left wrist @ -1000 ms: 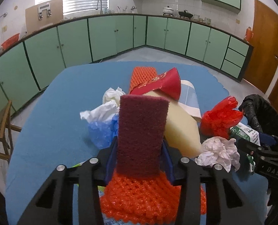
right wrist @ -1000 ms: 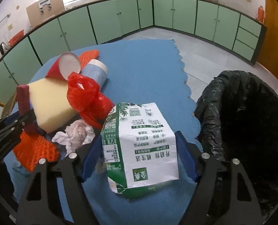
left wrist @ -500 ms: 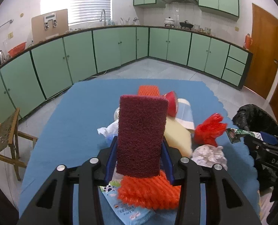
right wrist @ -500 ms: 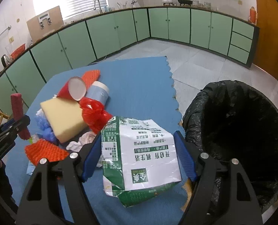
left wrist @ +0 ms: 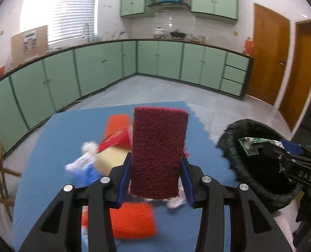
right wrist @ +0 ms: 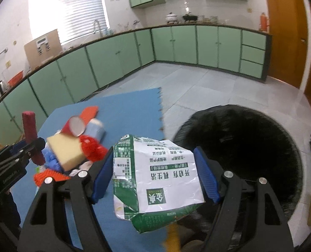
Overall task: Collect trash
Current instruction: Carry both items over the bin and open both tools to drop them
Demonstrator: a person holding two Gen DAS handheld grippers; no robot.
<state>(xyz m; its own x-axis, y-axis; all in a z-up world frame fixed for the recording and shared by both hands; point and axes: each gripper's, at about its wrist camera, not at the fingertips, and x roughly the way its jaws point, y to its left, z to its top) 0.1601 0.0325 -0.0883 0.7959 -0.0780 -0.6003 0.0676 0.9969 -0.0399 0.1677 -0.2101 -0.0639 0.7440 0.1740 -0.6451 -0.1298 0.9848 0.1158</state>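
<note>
One blue mat [left wrist: 56, 147] covers the floor area below both grippers, with green cabinets [left wrist: 88, 73] curving round the far walls and two wooden doors [left wrist: 269, 50] at the right. One black-lined trash bin [right wrist: 250, 147] stands off the mat's right edge, its mouth wide and dark.

On the mat lies one heap of rubbish, motion-blurred: one yellow sponge block [right wrist: 66, 151], two orange foam nets [left wrist: 132, 220] — one near, one at the far side — one red paper cup [right wrist: 75, 126], one pale blue cup [right wrist: 95, 128] just beside it, one red plastic bag [right wrist: 92, 148], and some white tissue and blue plastic whose count I cannot tell.

The right gripper [right wrist: 155, 174] has its jaws spread wide, clamped on one flattened green-and-white carton [right wrist: 155, 174], which hangs between them at the near left rim of the bin, part of it over the mat.

The left gripper [left wrist: 156, 174] has its jaws roughly half closed, pinching one dark red scouring pad [left wrist: 158, 151] that stands upright between the blue fingers [left wrist: 124, 176] — above the heap and hiding its middle.
</note>
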